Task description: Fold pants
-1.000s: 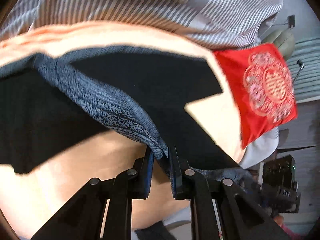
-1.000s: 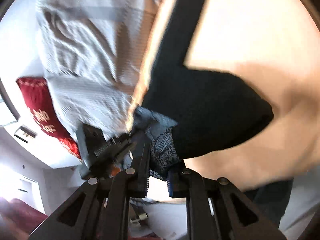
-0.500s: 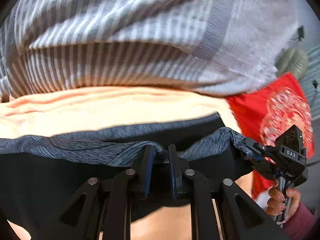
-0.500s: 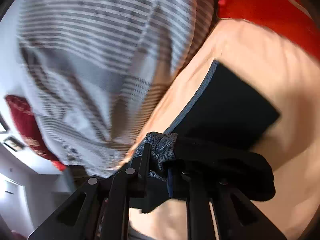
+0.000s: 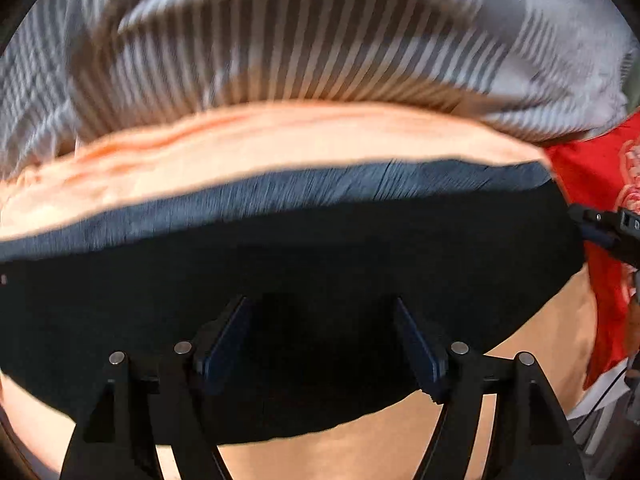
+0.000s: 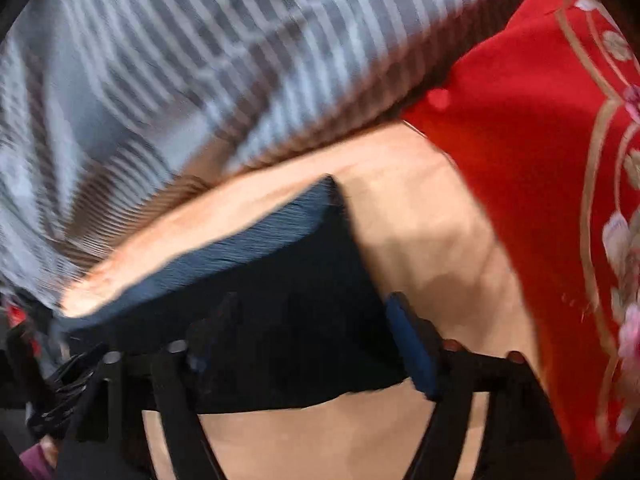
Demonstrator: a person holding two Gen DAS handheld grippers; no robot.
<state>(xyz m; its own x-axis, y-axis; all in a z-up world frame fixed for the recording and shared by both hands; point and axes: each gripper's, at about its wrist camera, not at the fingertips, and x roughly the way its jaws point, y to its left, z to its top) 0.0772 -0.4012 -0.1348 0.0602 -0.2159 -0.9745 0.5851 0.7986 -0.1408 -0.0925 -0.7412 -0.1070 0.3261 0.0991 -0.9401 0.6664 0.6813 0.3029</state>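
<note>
Currently, notes by item:
Pants point(image 5: 304, 280): black, lying flat on the peach sheet point(image 5: 280, 144); grey-blue waistband point(image 5: 320, 192) along the far edge, near the striped duvet point(image 5: 280, 52).
Fold state (judgement): the cloth looks doubled over, waistband end laid down; this reads as the let-go after a fold.
Step advice: lift both tools straight up so no pad drags the top layer; check the edges line up before the next fold; smooth any ridge toward the waistband.
Left gripper point(image 5: 322, 340): jaws wide apart, nothing between them; the pads hang over the dark cloth, contact cannot be told.
Right gripper point(image 6: 308, 340): jaws likewise wide apart, empty, over the pants' right-hand edge; view blurred.
Right gripper from left view point(image 5: 608, 228): at the pants' corner, beside the red pillow point(image 5: 600, 168).
Risk: a pad snagging the fabric would undo the fold.
</note>
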